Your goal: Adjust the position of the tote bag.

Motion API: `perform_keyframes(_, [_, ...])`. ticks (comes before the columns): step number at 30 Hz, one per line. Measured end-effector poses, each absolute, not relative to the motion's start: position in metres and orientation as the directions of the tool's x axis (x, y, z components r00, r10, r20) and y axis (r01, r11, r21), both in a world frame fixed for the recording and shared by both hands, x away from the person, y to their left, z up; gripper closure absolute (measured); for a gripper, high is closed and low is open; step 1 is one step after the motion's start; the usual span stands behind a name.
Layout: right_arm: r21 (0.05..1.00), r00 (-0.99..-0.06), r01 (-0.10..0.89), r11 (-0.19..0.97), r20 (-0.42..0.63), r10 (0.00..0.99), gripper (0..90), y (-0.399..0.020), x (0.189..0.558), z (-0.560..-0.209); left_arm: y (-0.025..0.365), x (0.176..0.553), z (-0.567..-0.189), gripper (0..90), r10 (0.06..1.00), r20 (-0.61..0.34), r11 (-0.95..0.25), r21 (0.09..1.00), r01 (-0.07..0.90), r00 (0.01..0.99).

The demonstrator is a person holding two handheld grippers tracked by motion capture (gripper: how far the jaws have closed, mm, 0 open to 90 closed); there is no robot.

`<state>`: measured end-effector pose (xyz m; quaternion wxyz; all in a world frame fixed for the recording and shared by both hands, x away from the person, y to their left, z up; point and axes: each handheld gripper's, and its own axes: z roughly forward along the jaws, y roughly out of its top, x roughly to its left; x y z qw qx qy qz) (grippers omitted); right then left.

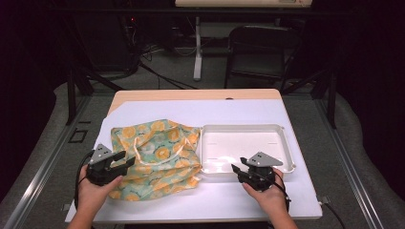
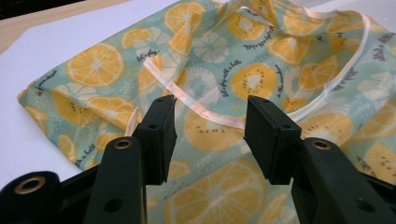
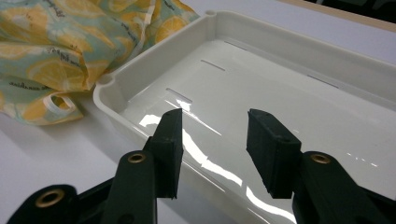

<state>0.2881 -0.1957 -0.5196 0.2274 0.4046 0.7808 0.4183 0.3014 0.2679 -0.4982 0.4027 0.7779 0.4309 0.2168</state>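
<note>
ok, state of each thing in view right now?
Fruit-print bag: crumpled flat on the table, not held.
White tray: empty, upright, right of the bag.
Left tongs: open, over the bag's near-left edge.
Right tongs: open, at the tray's near rim.

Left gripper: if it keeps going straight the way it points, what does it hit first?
Most likely the fruit-print fabric bag: the open left gripper points along it, with the pale ribbon trim between the jaws. Its height above the fabric is unclear.
</note>
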Motion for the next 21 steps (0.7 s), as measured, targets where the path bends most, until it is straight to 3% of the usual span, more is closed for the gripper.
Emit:
perform_keyframes(7, [0.827,-0.589,0.463,0.317,0.020,0.808,66.1,-0.1967,0.2873,-0.5203,0.2648,0.3011,-0.4982,56.7,0.830,-0.013,-0.317,0.812,0.491,0.557])
perform_keyframes(21, [0.840,-0.596,0.447,0.308,0.023,0.803,66.0,-0.1926,0.2892,-0.5188,0.2581,0.2917,-0.4943,57.0,0.786,0.024,-0.385,0.802,0.458,0.618])
